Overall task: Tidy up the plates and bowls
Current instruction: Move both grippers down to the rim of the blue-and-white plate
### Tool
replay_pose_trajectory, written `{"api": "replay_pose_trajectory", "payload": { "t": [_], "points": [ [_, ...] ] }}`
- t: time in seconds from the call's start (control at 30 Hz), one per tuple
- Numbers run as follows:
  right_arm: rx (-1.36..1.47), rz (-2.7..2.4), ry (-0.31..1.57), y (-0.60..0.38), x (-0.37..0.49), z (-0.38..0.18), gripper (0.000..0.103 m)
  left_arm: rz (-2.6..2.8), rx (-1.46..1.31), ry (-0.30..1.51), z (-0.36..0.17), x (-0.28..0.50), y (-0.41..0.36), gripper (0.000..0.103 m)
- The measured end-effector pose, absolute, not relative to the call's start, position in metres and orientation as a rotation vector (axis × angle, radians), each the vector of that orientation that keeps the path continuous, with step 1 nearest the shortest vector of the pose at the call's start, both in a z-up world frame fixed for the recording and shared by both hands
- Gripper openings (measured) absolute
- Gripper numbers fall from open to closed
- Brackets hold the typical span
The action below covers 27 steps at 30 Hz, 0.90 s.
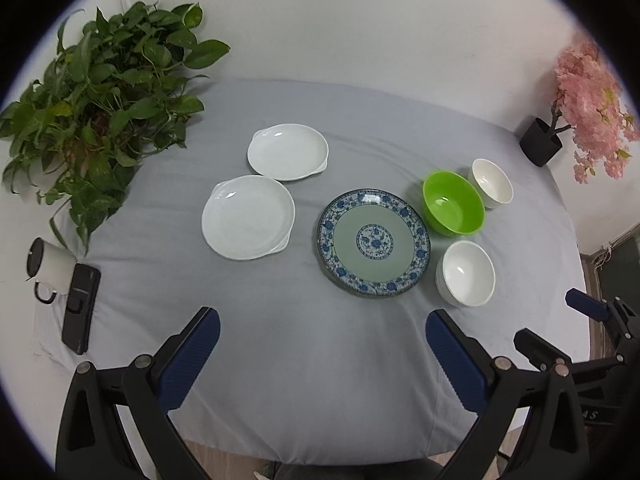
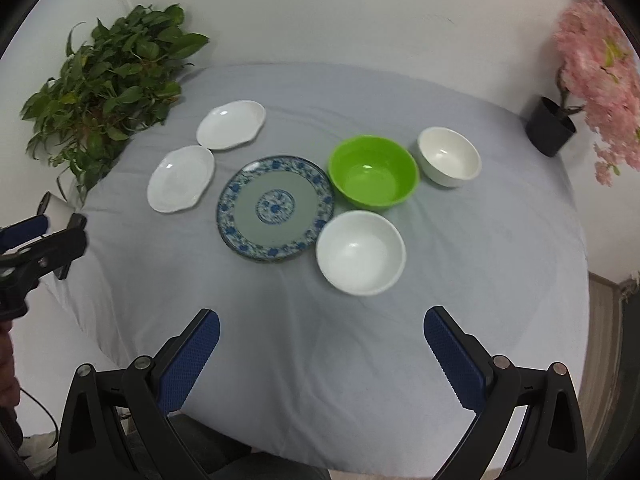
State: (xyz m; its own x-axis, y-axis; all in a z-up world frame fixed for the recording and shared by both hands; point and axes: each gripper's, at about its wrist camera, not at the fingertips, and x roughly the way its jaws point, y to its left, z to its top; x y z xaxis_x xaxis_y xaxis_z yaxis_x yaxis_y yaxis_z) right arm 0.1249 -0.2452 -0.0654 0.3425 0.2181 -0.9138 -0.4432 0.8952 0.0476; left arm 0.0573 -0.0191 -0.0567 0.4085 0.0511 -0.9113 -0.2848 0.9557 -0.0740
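On the grey cloth lie two white plates, one nearer [image 1: 248,217] [image 2: 181,179] and one farther [image 1: 287,151] [image 2: 231,124], and a blue-patterned plate [image 1: 374,243] [image 2: 276,207]. A green bowl [image 1: 453,202] [image 2: 373,172] and two white bowls, near [image 1: 467,273] [image 2: 361,252] and far [image 1: 491,183] [image 2: 449,156], stand to its right. My left gripper [image 1: 322,344] is open and empty above the near cloth. My right gripper [image 2: 322,342] is open and empty, just short of the near white bowl.
A leafy green plant [image 1: 100,112] stands at the back left and a pink flower tree in a black pot [image 1: 541,142] at the back right. A white mug [image 1: 48,266] and a black phone [image 1: 81,307] lie at the left edge of the table [image 1: 320,380].
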Motion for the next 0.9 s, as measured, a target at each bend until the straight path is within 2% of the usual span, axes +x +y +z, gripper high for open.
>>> {"api": "replay_pose_trajectory", "payload": {
  "t": [0.23,0.53,0.77,0.9],
  "points": [
    [-0.171,0.514,1.14,-0.218,0.174,-0.077,0.103,0.105,-0.36,1.214,-0.12,0.117,0.015,0.102],
    [-0.077,0.572,1.277,-0.178,0.283,-0.146,0.097,0.045,-0.419,1.311,-0.197,0.167,0.022,0.102],
    [0.038,0.55,1.43,-0.176,0.318,-0.202,0.09,0.069,-0.458,1.352,-0.218,0.19,0.03,0.102],
    [0.106,0.572,1.458,-0.168,0.311,-0.211,0.09,0.059,-0.442,1.364,-0.217,0.202,0.034,0.102]
  ]
}}
